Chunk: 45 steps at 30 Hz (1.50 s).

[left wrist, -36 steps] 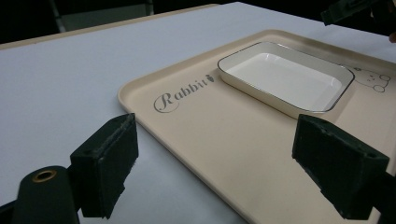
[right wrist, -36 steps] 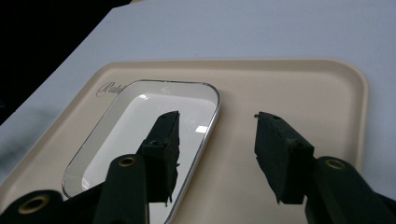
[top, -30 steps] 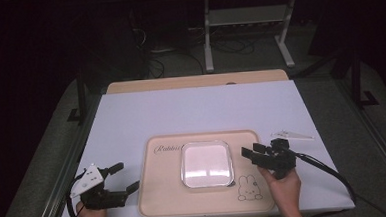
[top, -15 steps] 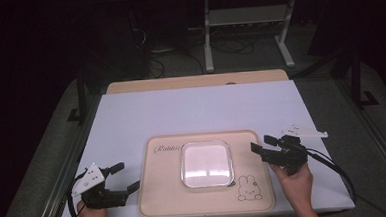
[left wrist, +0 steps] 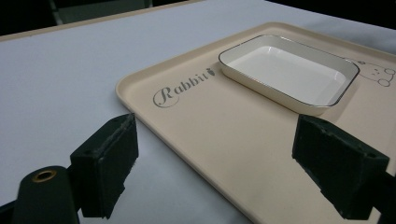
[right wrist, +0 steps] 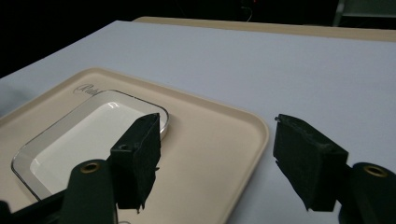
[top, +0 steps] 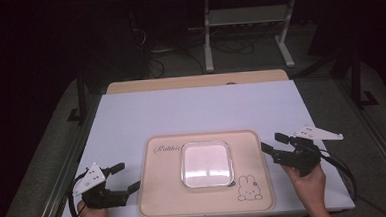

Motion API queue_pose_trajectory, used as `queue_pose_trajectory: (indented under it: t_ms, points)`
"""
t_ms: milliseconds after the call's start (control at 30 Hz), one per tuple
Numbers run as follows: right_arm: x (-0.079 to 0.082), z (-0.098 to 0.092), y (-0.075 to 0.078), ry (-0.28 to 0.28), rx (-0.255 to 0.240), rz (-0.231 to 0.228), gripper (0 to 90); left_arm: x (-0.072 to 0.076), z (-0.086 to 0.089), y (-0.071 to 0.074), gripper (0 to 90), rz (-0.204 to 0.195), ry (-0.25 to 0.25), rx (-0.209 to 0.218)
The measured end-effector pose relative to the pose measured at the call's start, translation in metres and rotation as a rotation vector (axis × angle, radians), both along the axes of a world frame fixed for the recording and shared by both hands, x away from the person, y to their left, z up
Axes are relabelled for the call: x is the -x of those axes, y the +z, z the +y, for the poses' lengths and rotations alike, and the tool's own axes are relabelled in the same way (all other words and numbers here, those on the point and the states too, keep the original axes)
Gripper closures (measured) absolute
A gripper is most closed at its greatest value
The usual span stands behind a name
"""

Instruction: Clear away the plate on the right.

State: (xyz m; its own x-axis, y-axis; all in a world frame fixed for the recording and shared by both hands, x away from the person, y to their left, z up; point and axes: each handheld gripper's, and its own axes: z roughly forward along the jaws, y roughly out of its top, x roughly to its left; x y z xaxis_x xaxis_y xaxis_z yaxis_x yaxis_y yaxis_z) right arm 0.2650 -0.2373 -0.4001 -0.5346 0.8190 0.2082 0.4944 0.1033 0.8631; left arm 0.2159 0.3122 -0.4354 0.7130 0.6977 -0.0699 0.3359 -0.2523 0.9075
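we see left gripper [top: 127, 177] wide, empty, left of tray [top: 161, 200]; right gripper [top: 272, 143] jaws just widened, empty, right of tray; dish [top: 206, 163] mid-tray

The room beyond the table's [top: 196, 108] far edge is too dark to read; only a pale stand [top: 247, 30] and some cables on the floor can be made out. Both forearms are cut off by the near edge of the high view. In the left gripper view the tray's [left wrist: 224, 135] near and right parts run out of the picture, and its rabbit drawing [left wrist: 380, 74] is clipped. In the right gripper view a black pad covers part of the dish's [right wrist: 88, 135] rim, and the tray's lettering [right wrist: 86, 89] is too small and slanted to read.
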Motion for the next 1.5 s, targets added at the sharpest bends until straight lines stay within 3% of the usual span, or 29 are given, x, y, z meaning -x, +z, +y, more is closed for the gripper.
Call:
queue_pose_trajectory:
  t_ms: [700, 833, 1167, 1500]
  points:
    - [0.018, -0.029, 0.003, 0.001, 0.063, -0.083, 25.1, 0.0, 0.0, 0.0, 14.0, 0.0, 0.001, -0.005]
    - [0.022, -0.033, 0.003, 0.001, 0.06, -0.09, 23.3, 0.0, 0.0, 0.0, 14.0, 0.001, 0.001, -0.005]
    - [0.035, -0.035, -0.001, 0.028, 0.105, -0.112, 19.3, 0.001, 0.0, 0.0, 13.9, 0.003, 0.002, -0.006]
    - [0.045, -0.044, -0.012, 0.014, 0.109, -0.103, 18.8, 0.001, 0.0, 0.0, 14.0, 0.004, 0.002, -0.007]
